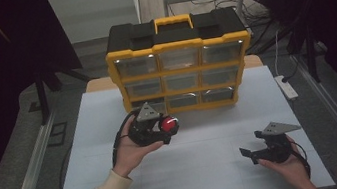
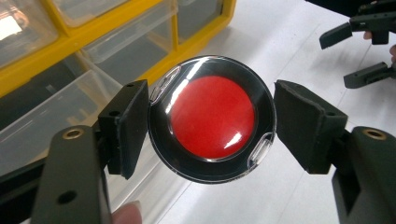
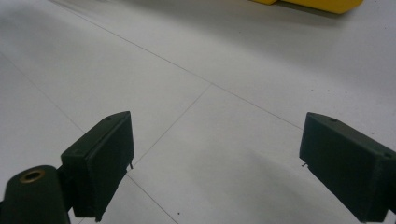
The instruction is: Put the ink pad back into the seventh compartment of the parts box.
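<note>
Left hand-held gripper (image 2: 212,119) is clamped on a round puck (image 2: 212,117), red centre w/ black ring under a clear shell, both pads pressing its rim on opposite sides. In the high view the puck (image 1: 169,123) sits off the surface (image 1: 208,169), just in front of the bottom-left drawer (image 1: 150,105) of the yellow organizer (image 1: 181,67), near its left side. Right hand-held gripper (image 1: 250,154) rests low at the near right, jaws wide, nothing between them; the right gripper view shows bare white surface (image 3: 196,93) past its pads.

Step in hand, as I read it: get the puck into a drawer, or carry it clear of one; can't tell which. To do it well:
- keep the squeeze steady, since the clear shell looks slick & the grip is on the rim alone, so any tilt could let it pop out
- keep the puck face level w/ the drawer mouth before moving in
- open drawer (image 2: 70,116) is just left of the puck in the left gripper view; approach straight, don't clip its clear front wall
- right side is free to steady the organizer if it slides

Containers: organizer has 3 rows x 3 clear drawers, black top w/ yellow handle (image 1: 173,22). Drawers look empty as far as the see-thru fronts show; upper ones too glary to be sure. The open drawer next to the puck shows nothing inside.
</note>
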Tool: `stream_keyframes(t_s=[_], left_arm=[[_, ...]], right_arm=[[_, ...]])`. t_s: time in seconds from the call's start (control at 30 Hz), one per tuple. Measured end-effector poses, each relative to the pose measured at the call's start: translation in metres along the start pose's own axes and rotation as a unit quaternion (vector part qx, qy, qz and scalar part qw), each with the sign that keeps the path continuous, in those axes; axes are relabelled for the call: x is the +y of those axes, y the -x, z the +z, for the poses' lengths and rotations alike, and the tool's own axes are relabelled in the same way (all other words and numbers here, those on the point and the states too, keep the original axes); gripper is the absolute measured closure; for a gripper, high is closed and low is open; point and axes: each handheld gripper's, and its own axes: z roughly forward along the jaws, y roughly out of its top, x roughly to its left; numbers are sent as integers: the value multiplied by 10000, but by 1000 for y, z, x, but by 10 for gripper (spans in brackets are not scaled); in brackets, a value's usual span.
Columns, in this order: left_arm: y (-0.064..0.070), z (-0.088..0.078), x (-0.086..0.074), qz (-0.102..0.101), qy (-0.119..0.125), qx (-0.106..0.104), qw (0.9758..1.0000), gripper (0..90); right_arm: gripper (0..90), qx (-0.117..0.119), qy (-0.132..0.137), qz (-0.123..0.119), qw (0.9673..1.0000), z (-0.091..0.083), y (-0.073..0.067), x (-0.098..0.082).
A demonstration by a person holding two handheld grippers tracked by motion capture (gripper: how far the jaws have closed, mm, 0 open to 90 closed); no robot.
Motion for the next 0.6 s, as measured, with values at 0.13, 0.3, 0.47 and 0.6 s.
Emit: stream_keyframes(t_s=[0.13, 0.3, 0.47, 0.6], left_arm=[[-3, 0, 1, -3, 6, 36, 10000, 302], [-8, 1, 0, -72, 14, 117, 9999, 302], [-15, 2, 0, -189, 12, 219, 9996, 302], [-21, 1, 0, -249, 33, 309, 9992, 302]], right_arm=[[103, 0, -8, -10, 10000, -1, 0, 0], [103, 6, 5, 12, 10000, -1, 0, 0], [103, 5, 3, 1, 10000, 0, 0, 0], [103, -1, 3, 3, 10000, -1, 0, 0]])
